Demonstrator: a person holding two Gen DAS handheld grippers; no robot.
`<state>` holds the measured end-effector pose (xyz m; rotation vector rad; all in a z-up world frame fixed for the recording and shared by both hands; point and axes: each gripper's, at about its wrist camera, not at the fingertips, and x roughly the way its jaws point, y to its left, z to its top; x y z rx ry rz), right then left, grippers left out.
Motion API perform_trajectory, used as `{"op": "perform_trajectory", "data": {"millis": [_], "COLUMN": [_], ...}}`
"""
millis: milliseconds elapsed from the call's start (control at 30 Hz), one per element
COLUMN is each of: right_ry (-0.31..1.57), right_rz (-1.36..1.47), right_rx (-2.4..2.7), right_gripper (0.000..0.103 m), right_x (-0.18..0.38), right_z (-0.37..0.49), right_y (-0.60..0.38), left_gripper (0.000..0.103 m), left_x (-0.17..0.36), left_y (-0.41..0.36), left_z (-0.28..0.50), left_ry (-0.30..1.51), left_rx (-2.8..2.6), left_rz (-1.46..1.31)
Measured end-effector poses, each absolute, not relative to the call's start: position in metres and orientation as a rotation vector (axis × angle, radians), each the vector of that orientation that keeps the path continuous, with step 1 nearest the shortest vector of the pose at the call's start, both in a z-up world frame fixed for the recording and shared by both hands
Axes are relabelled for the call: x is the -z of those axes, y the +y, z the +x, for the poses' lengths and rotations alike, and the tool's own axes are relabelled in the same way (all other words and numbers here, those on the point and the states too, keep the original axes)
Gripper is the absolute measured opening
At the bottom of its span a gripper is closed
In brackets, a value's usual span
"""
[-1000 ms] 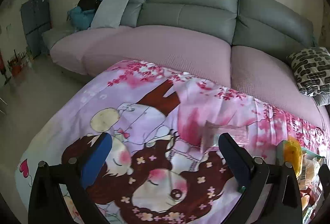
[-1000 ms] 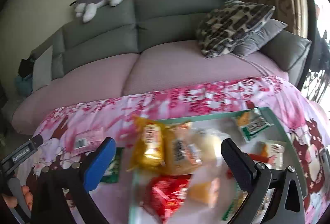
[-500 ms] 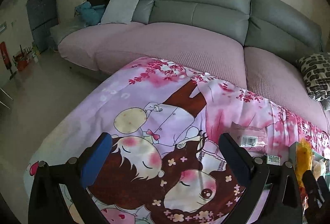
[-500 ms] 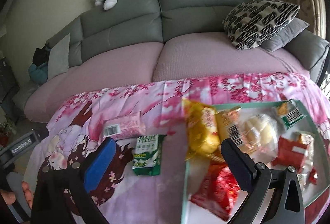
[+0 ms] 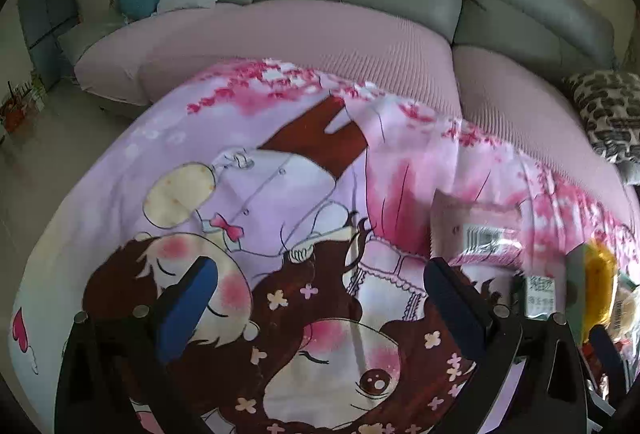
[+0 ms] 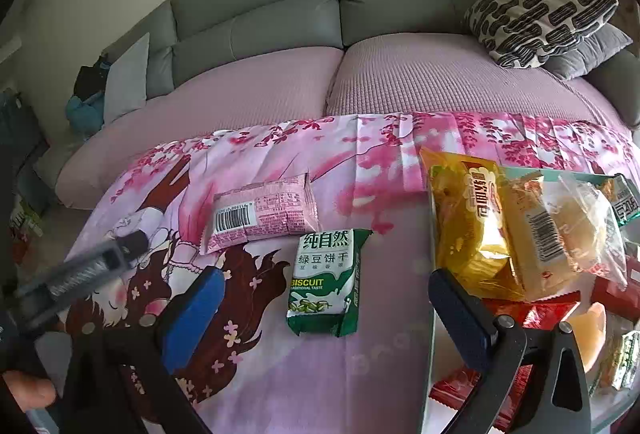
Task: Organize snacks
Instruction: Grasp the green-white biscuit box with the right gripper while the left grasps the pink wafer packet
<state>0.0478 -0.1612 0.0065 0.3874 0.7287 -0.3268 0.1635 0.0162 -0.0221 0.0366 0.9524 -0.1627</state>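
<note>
Hovering with both tongs wide and empty: left tongs [image 5: 316, 290] over the cartoon cloth [image 5: 248, 170], right tongs [image 6: 324, 298] around the green biscuit pack [image 6: 324, 282], pink pack [image 6: 262, 214] just behind. Looks like mid-sort; I'd guess the next move is dropping onto the biscuit pack and squeezing, with the snack tray [image 6: 568, 176] piled up at right.

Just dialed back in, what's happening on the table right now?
Snacks are being sorted on a table covered with a cartoon-print cloth. A pink packet and a green biscuit packet lie out on the cloth, apart from each other. A tray on the right holds a pile of other snacks, including a yellow bag. The right gripper hangs open over the green biscuit packet; the left gripper is open above the cloth, holding nothing.
</note>
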Motion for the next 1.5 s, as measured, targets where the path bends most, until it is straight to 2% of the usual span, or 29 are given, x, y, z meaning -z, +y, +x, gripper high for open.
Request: {"op": "perform_trajectory", "data": {"millis": [333, 433, 567, 667, 800, 1067, 1133, 1333, 1500], "right_ry": [0.754, 0.771, 0.800, 0.826, 0.849, 0.880, 0.883, 0.883, 0.879], "right_rz": [0.358, 0.345, 0.325, 0.306, 0.294, 0.230, 0.231, 0.234, 0.244], "right_rx": [0.307, 0.309, 0.315, 0.325, 0.342, 0.372, 0.368, 0.381, 0.407], "right_gripper": [0.101, 0.092, 0.092, 0.082, 0.079, 0.066, 0.057, 0.053, 0.042], "right_x": [0.004, 0.009, 0.016, 0.022, 0.030, 0.035, 0.035, 0.036, 0.035], "right_z": [0.059, 0.061, 0.066, 0.069, 0.072, 0.079, 0.079, 0.078, 0.077], "right_y": [-0.153, -0.152, -0.149, -0.148, -0.148, -0.141, -0.141, -0.143, -0.147], "left_gripper": [0.103, 0.103, 0.103, 0.103, 0.103, 0.102, 0.103, 0.102, 0.103], "left_x": [0.040, 0.040, 0.040, 0.041, 0.042, 0.044, 0.044, 0.044, 0.044], "left_y": [0.010, 0.012, 0.015, 0.015, 0.013, 0.010, 0.009, 0.008, 0.008], "left_z": [0.166, 0.167, 0.168, 0.168, 0.169, 0.169, 0.170, 0.169, 0.169], "left_ry": [1.003, 1.006, 1.009, 1.012, 1.017, 1.023, 1.024, 1.025, 1.026], "left_rx": [0.155, 0.137, 0.131, 0.136, 0.141, 0.150, 0.152, 0.156, 0.158], "left_rz": [0.059, 0.068, 0.057, 0.056, 0.059, 0.065, 0.067, 0.069, 0.068]}}
